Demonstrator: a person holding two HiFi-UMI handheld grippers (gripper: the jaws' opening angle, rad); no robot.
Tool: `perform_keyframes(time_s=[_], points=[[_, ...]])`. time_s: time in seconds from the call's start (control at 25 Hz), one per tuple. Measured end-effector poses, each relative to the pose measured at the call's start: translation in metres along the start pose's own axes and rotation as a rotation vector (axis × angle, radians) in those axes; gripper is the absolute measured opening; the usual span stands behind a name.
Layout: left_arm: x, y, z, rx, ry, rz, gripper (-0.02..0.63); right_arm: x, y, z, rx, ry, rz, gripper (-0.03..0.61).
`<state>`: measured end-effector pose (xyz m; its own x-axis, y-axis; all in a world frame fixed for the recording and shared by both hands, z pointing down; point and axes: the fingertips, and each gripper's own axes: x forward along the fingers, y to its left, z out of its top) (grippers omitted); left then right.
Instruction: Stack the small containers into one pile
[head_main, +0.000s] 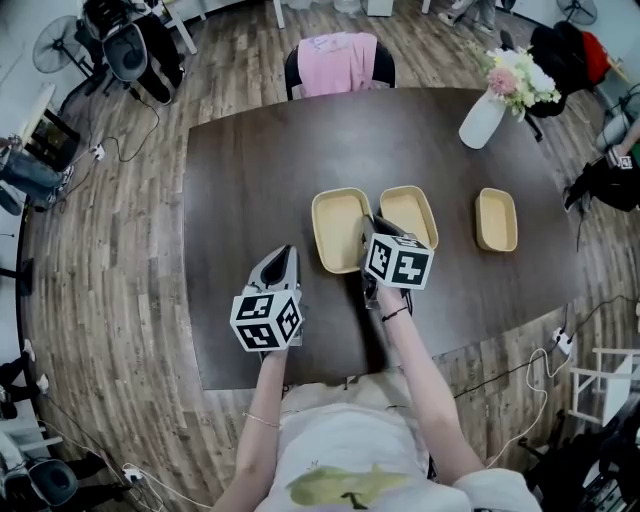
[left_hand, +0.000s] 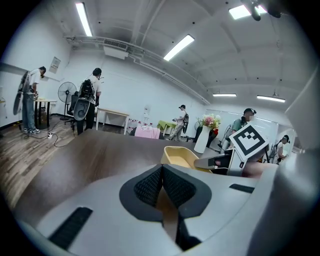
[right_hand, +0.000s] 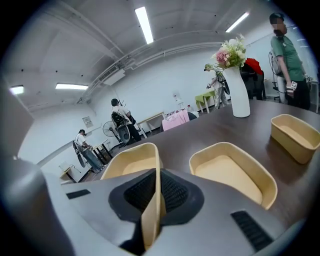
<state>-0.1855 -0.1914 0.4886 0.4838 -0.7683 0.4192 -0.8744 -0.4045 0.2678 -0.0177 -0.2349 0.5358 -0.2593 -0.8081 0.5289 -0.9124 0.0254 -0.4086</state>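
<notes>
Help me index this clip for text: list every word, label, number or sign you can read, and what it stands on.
No readable words or numbers anywhere.
Left cube, right cube: black-and-white square patterns only, no letters.
Wall notice: too small to read.
Containers: plain, no print.

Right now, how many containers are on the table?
3: left container, rim pinched by the right gripper; middle container beside it; right container apart. None seems hidden.
</notes>
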Motion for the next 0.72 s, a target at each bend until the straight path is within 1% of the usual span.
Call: perform_keyframes(time_s=[0.24, 0.72], points=[[0.011, -0.023, 0.000, -0.007, 0.002, -0.006, 0.025, -0.016, -0.029, 0.021, 0.009, -0.025, -0.005, 0.038], [0.034, -0.072, -0.001, -0.016, 0.008, -0.006, 0.025, -0.030, -0.093, 0.045, 0.024, -0.024, -0.015, 0.038]])
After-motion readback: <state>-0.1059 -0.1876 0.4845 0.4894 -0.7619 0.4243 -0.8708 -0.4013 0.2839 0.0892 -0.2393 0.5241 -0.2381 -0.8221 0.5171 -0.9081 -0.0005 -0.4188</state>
